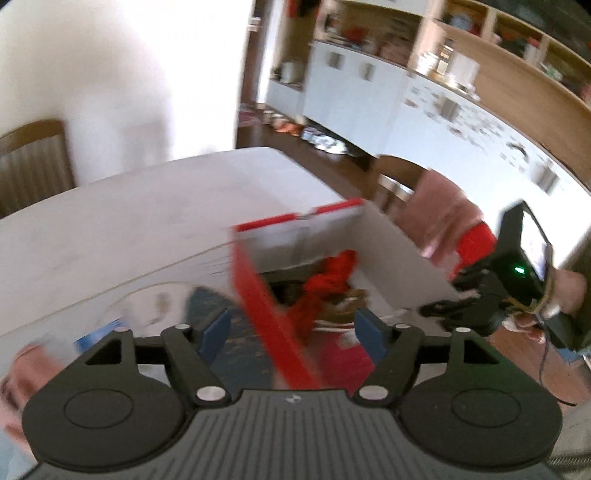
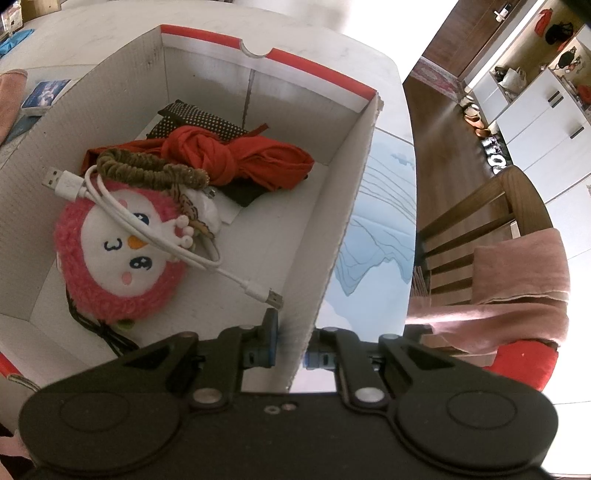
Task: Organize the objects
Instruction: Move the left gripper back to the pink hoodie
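Cardboard box [image 2: 258, 92], white with a red rim, stands on the white table [image 2: 92, 29]; my right gripper [image 2: 291, 347] holds its side wall, the blue pads closed on the wall from both sides. Ahead of these jaws and to the left, inside the box, I see a pink plush toy [image 2: 122, 258], a white USB cable [image 2: 147, 229], a knotted red cloth [image 2: 236, 158] and a brown beaded loop [image 2: 147, 168]. My left gripper [image 1: 295, 328] is wide open and holds nothing. The red edge of the box runs between its jaws, blurred; I cannot tell if it touches.
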`<state>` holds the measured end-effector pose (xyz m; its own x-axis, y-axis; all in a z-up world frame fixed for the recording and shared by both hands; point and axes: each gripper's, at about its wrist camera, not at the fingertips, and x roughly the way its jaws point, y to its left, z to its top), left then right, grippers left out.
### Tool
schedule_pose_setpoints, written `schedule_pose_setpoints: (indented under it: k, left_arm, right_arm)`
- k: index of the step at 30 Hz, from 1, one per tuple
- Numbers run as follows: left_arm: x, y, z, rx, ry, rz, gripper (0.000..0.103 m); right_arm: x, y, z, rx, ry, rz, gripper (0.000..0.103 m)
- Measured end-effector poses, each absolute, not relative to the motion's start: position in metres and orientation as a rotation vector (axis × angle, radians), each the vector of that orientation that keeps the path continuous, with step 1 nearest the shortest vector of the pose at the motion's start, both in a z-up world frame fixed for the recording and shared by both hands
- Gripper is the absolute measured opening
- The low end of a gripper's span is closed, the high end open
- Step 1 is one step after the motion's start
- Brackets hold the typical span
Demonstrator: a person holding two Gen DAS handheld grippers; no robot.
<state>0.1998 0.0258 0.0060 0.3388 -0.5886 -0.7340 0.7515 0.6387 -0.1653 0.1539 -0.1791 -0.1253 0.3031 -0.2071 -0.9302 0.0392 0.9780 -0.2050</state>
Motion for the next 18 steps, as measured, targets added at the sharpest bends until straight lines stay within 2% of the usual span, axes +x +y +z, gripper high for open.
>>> schedule_pose_setpoints:
  k: [1, 5, 7, 13, 18]
  left_arm:
    - [0.204, 0.037, 0.007, 0.206, 0.856, -0.851, 0.081]
    - [0.223, 0.083, 0.006, 0.166, 0.867, -0.718, 0.082]
    - [0.232, 0.103, 0.003, 0.147, 0.874, -0.652, 0.09]
    - [0.251, 0.144, -0.015, 0.136, 0.903, -0.518, 0.101]
    - [0.261, 0.156, -0.046, 0.215, 0.953, -0.395, 0.102]
  right_arm:
    - [0.154, -0.18, -0.125, -0.151, 1.254, -0.164, 0.01]
    - [0.155, -0.18, -0.126, -0.147, 1.257, -0.167, 0.01]
    - [0.155, -0.179, -0.126, -0.147, 1.259, -0.168, 0.01]
    - [0.156, -0.179, -0.126, -0.145, 1.265, -0.172, 0.011]
    - [0.157, -0.179, -0.127, -0.148, 1.271, -0.177, 0.011]
